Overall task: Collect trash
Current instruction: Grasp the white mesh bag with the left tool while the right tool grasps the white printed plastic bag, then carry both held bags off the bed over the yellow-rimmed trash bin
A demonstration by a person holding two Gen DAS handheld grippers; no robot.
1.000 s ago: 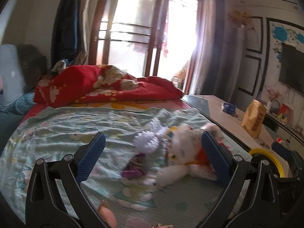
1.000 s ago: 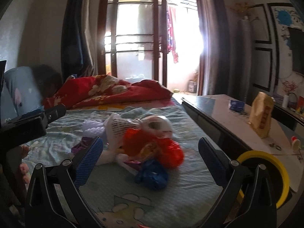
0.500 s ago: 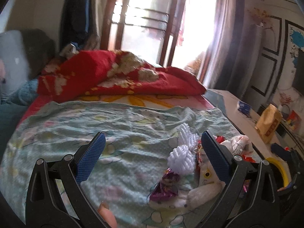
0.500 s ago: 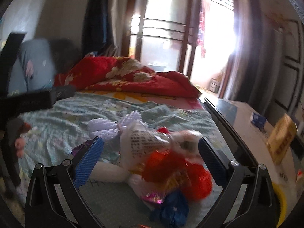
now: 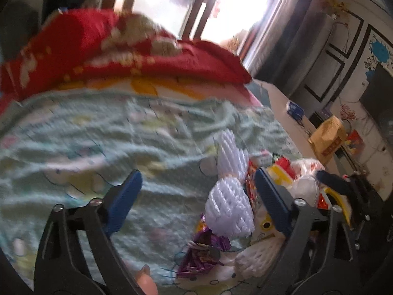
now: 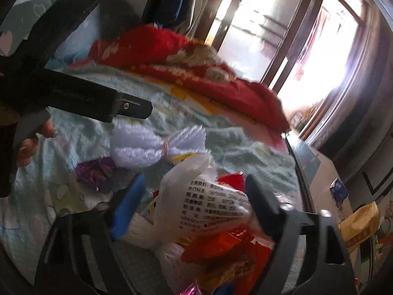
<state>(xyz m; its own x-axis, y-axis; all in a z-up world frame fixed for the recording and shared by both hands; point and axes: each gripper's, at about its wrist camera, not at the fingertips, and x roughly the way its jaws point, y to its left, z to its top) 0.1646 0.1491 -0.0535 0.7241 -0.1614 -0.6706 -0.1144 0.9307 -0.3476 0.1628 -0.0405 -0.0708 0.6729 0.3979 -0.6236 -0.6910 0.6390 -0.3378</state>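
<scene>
The left gripper [image 5: 197,198] is hanging wide open over the pale green bed sheet [image 5: 98,147], holding nothing; the white foam fruit net [image 5: 229,211] is lying between its blue pads, nearer the right one, touching neither. The right gripper [image 6: 192,205] is also gaping wide, its pads standing either side of a white printed plastic bag [image 6: 203,204] without pinching it. Taking that foam net as the landmark: a purple foil wrapper [image 5: 205,250] is lying just beside it on the near side, the white bag and a crumpled red-orange wrapper [image 6: 221,248] are sitting just to its right in one heap, and a red quilt [image 5: 122,54] is bunched well behind it. Well to its right, a yellow packet [image 5: 328,135] is standing on a side table [image 5: 289,132].
</scene>
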